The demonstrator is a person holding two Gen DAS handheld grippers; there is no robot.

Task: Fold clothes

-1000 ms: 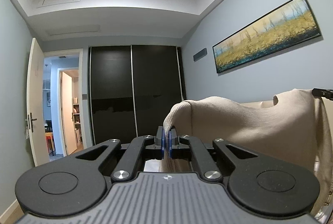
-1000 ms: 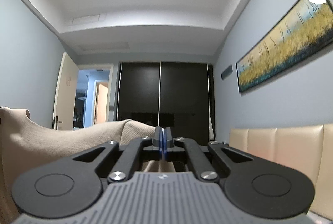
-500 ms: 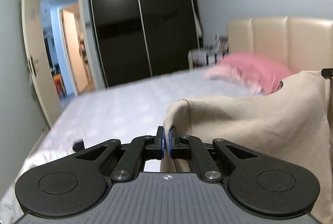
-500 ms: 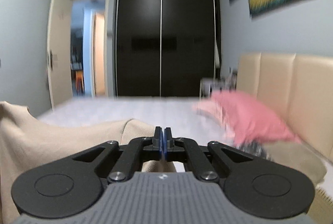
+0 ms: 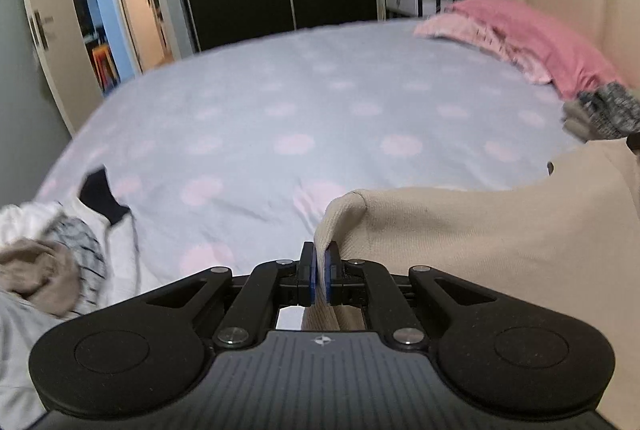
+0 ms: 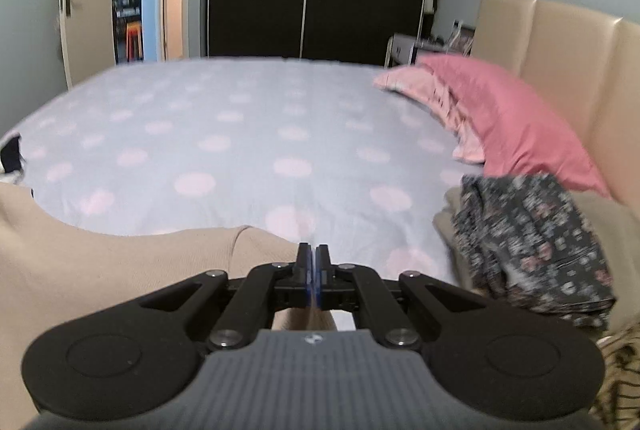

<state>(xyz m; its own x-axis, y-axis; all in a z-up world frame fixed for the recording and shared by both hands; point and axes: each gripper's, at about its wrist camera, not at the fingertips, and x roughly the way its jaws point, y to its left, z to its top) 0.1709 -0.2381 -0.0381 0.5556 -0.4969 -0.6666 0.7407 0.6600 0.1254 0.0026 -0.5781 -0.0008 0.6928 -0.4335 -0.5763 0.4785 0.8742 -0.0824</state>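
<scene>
Left gripper point(image 5: 319, 257) level, jaws closed tight on beige knit garment point(image 5: 480, 230), right gripper point(image 6: 313, 257) level alongside, jaws pinched on the same cloth

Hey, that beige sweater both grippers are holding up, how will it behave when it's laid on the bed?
The beige sweater sags between the left gripper and right gripper, so probably floppy. Its ribbed knit likely grips rather than slides.
</scene>
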